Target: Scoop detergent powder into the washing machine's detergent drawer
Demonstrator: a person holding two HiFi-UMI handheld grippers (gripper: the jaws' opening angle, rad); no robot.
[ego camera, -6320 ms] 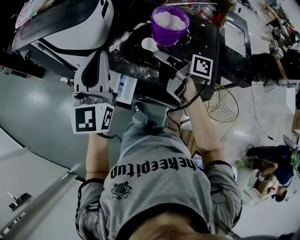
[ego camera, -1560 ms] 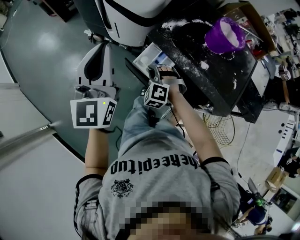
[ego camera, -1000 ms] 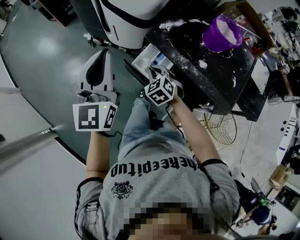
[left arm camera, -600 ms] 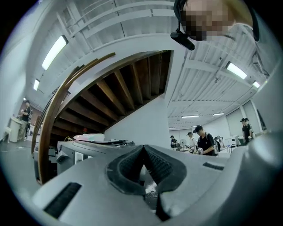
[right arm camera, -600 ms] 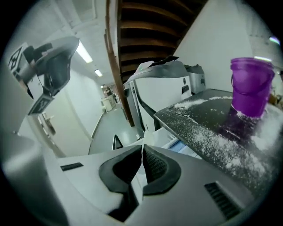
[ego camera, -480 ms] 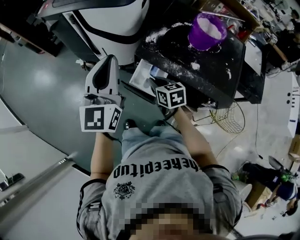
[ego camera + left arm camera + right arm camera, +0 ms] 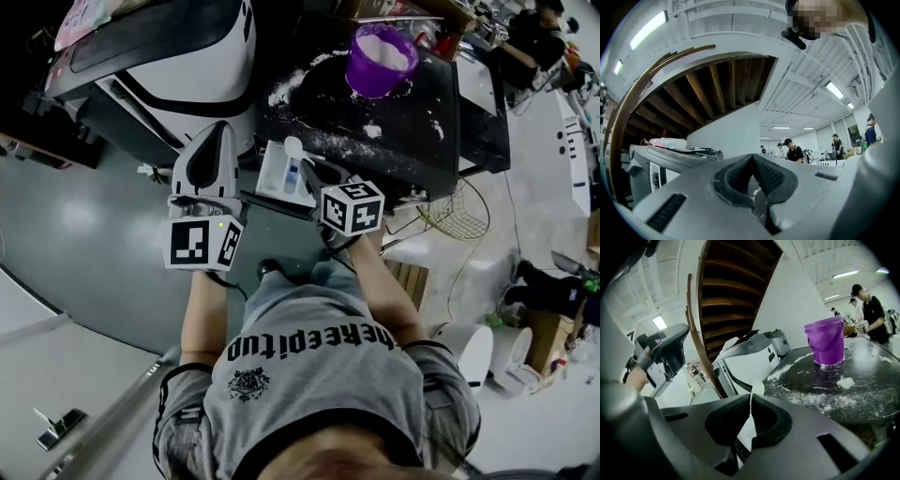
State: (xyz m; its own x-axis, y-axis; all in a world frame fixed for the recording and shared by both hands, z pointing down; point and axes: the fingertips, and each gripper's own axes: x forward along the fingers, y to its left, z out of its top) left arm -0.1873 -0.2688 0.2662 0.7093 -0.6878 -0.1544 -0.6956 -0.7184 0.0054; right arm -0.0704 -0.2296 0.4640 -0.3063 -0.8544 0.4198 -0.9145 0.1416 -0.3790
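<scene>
White scoop over the detergent drawer
Right gripper (image 7: 750,414) is clamped on the scoop (image 7: 292,146) handle. The bowl hangs above the pulled-out drawer (image 7: 270,184), just off the black table's (image 7: 412,141) near-left corner. The purple bucket (image 7: 379,58) of powder stands near the table's far edge. Left gripper (image 7: 752,161) has its jaws pressed together, empty. Delivery looks under way; whether powder has landed is unclear.

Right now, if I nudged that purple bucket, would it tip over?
Probably not: the purple bucket looks nearly full of powder, so likely bottom-heavy. It may slide instead, since loose powder dusts the black table around it.
</scene>
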